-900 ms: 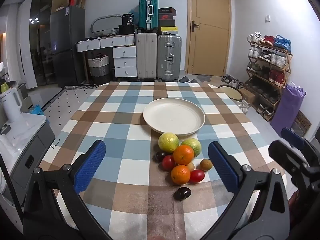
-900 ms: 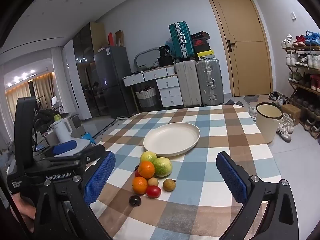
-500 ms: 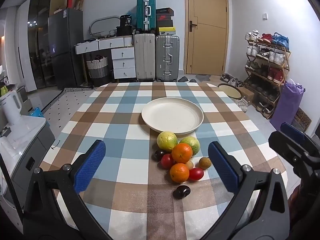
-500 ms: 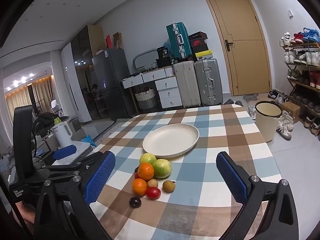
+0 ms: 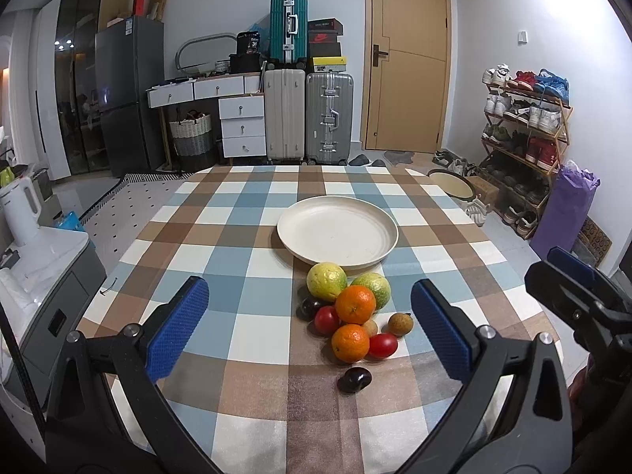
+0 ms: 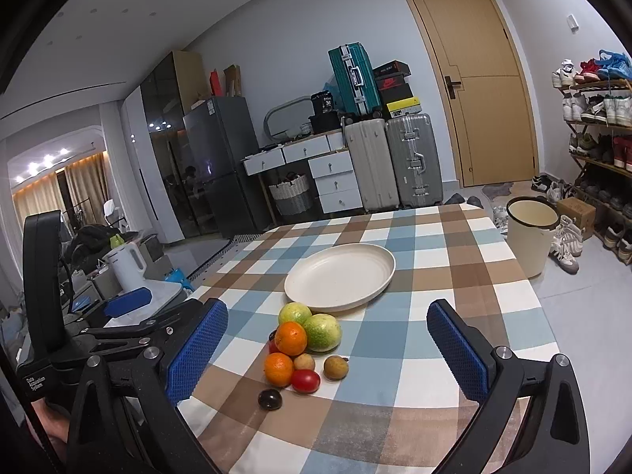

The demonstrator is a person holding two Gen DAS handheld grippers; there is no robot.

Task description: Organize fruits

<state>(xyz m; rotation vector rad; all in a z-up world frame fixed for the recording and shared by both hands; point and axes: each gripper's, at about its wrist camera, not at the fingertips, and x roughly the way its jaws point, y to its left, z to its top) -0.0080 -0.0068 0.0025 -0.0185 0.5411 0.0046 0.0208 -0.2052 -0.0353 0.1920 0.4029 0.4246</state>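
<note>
A pile of fruit lies on the checkered tablecloth: two green-yellow fruits, two oranges, red tomatoes, small brown fruits and dark plums. The pile also shows in the right wrist view. Just beyond it sits an empty cream plate, also seen in the right wrist view. My left gripper is open and empty, held above the table before the pile. My right gripper is open and empty, to the right of the left one.
The table has edges near both grippers. Beyond it stand suitcases, white drawers, a fridge, a door and a shoe rack. A cream bin stands right of the table; a white kettle left.
Both grippers have tilted slightly; the fruit pile and plate sit a little differently in view. Nothing was grasped and no fruit moved.
</note>
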